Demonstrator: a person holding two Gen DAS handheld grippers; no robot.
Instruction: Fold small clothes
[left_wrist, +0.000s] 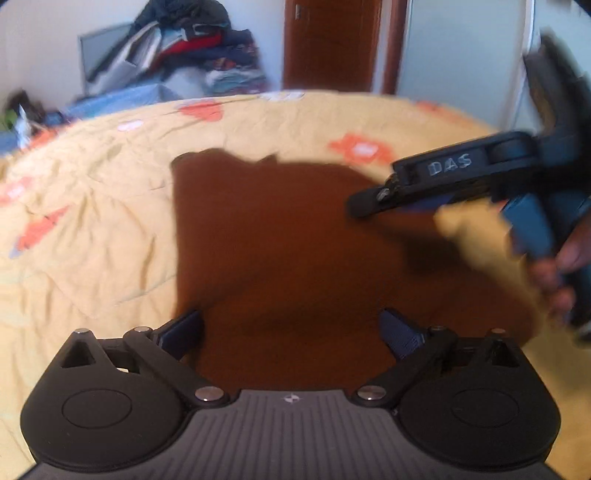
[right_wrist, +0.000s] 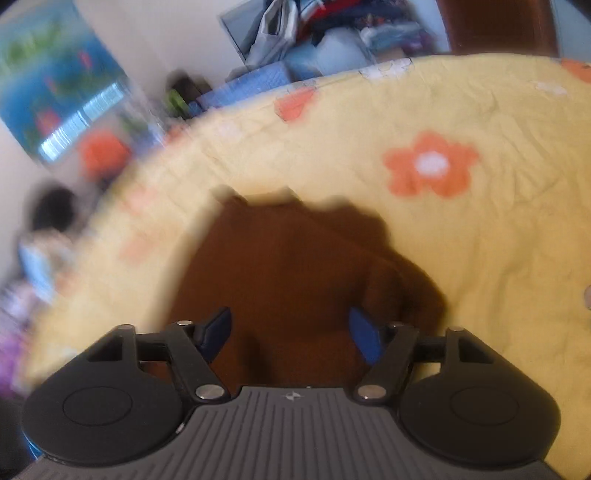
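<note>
In the left wrist view, a brown garment (left_wrist: 280, 236) lies spread on a bed covered by a yellow quilt (left_wrist: 96, 221) printed with orange flowers. The garment sits toward the near edge of the bed, roughly midway across it, and its far edge shows small notches against the quilt. The left tool (left_wrist: 291, 332) hovers over the near part of the garment with its blue-padded fingers (left_wrist: 400, 336) spread wide, and nothing is between them. The right tool (left_wrist: 356, 206) reaches in from the right side, its black body marked "DAS", with its tip over the right part of the garment. A hand (left_wrist: 565, 266) grips its handle near the right edge of the bed. A fold of quilt or pale cloth rises just beside that tool; blur makes it hard to tell which. Beyond the far edge of the bed stand a heap of clothes (left_wrist: 192, 48) and a brown door (left_wrist: 332, 44).

In the right wrist view, the same brown garment (right_wrist: 288, 280) fills the middle, lying on the quilt (right_wrist: 498, 258) with a large orange flower (right_wrist: 432, 166) well apart to its right. The right tool (right_wrist: 291, 334) is held over the garment's near part, its fingers (right_wrist: 364, 339) spread wide and gripping nothing. The left side of this view is heavily blurred; a blue picture (right_wrist: 55, 85) hangs on the wall there.
</note>
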